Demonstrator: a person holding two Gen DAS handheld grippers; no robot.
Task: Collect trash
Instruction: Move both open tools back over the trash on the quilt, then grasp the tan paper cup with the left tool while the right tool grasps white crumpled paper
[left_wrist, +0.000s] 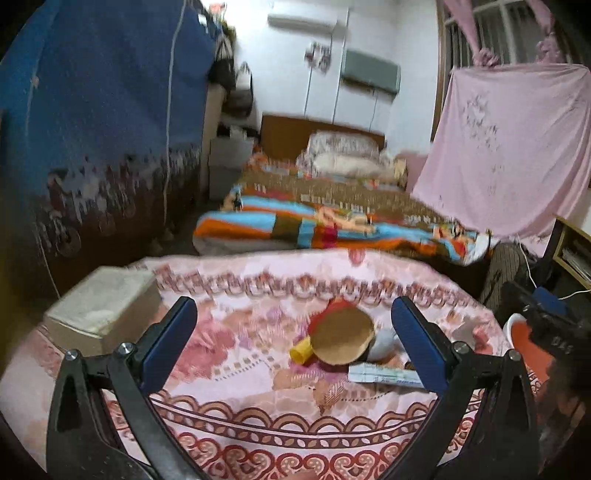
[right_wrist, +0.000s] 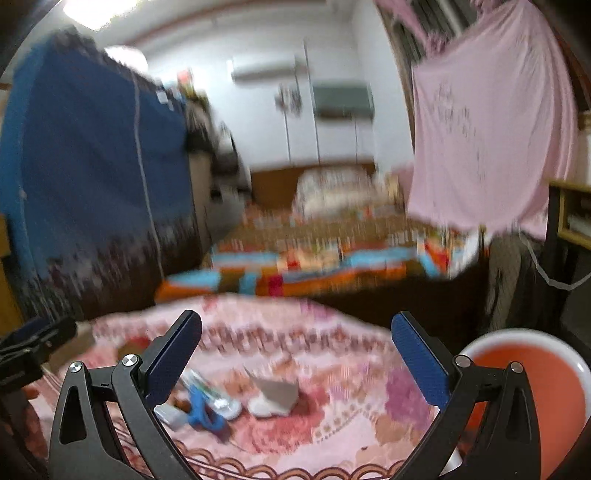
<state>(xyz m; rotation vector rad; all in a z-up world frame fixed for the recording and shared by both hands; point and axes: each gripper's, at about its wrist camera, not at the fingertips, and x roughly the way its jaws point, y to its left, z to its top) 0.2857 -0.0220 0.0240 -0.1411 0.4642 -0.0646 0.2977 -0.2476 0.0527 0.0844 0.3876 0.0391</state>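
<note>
The left gripper (left_wrist: 293, 347) stands wide apart and holds nothing; its blue pads (left_wrist: 168, 341) frame the litter from above. The right gripper (right_wrist: 295, 363) is likewise spread wide and empty.

Between the left fingers, on the patterned pink tablecloth (left_wrist: 258, 413), lies the trash: a brown paper cup (left_wrist: 341, 341) tipped on its side with a red wrapper just behind it, a small yellow cap (left_wrist: 301, 352) touching its rim, and a flat printed carton (left_wrist: 384, 374) just beside it. The right wrist view, heavily blurred, shows a torn white paper scrap (right_wrist: 275, 395) and a blue-and-white wrapper (right_wrist: 203, 406) on the same cloth.

Handling judgement: all pieces appear light. The cup is thin-walled and likely to crush; take it across the body near the base, with light closure. The carton is flat and may slide; take it by one long edge. Scraps are limp; pinch at a raised fold.

An orange bin with a white rim (right_wrist: 528, 373) stands at the table's right side, near the right gripper. A pale box (left_wrist: 103, 306) rests at the left.
</note>
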